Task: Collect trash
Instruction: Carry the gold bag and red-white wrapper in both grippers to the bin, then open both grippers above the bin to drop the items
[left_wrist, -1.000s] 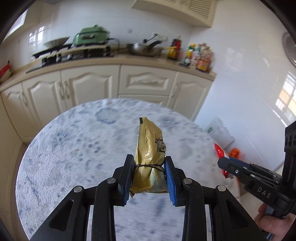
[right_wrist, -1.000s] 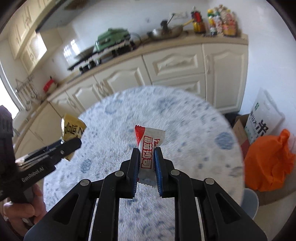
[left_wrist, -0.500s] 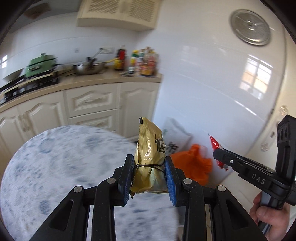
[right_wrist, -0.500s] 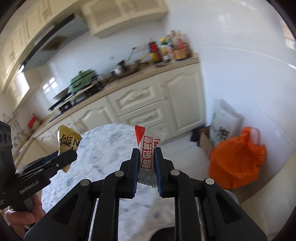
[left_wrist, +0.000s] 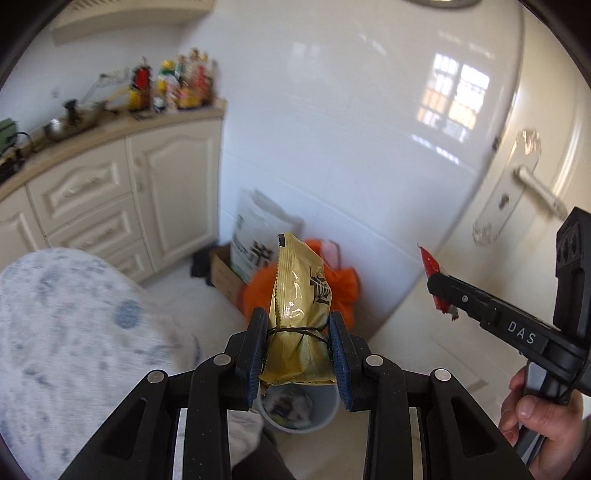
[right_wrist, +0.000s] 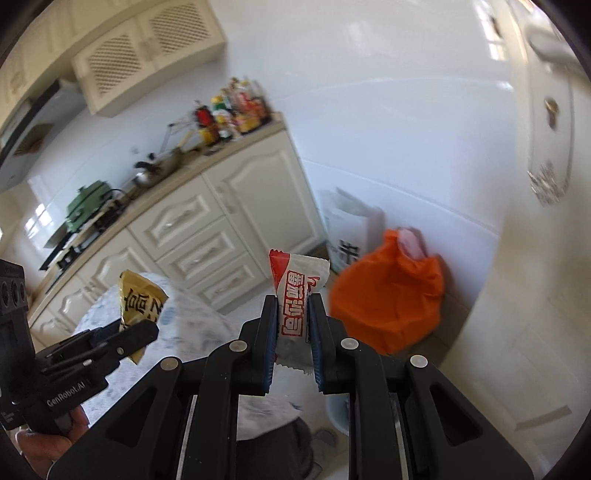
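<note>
My left gripper is shut on a gold snack wrapper and holds it upright in the air. A grey trash bin with litter inside stands on the floor right below it. My right gripper is shut on a red and white wrapper. In the left wrist view the right gripper is off to the right, with the red wrapper's edge sticking up. In the right wrist view the left gripper with the gold wrapper is at the left; the bin's rim shows below my fingers.
The round blue-patterned table is at the left. An orange bag, a white sack and a cardboard box sit on the floor by the white wall. Cream cabinets stand behind. A door with a handle is at the right.
Both grippers have swung right, away from the table toward the wall corner, still holding their wrappers. The trash bin has come into view below them.
</note>
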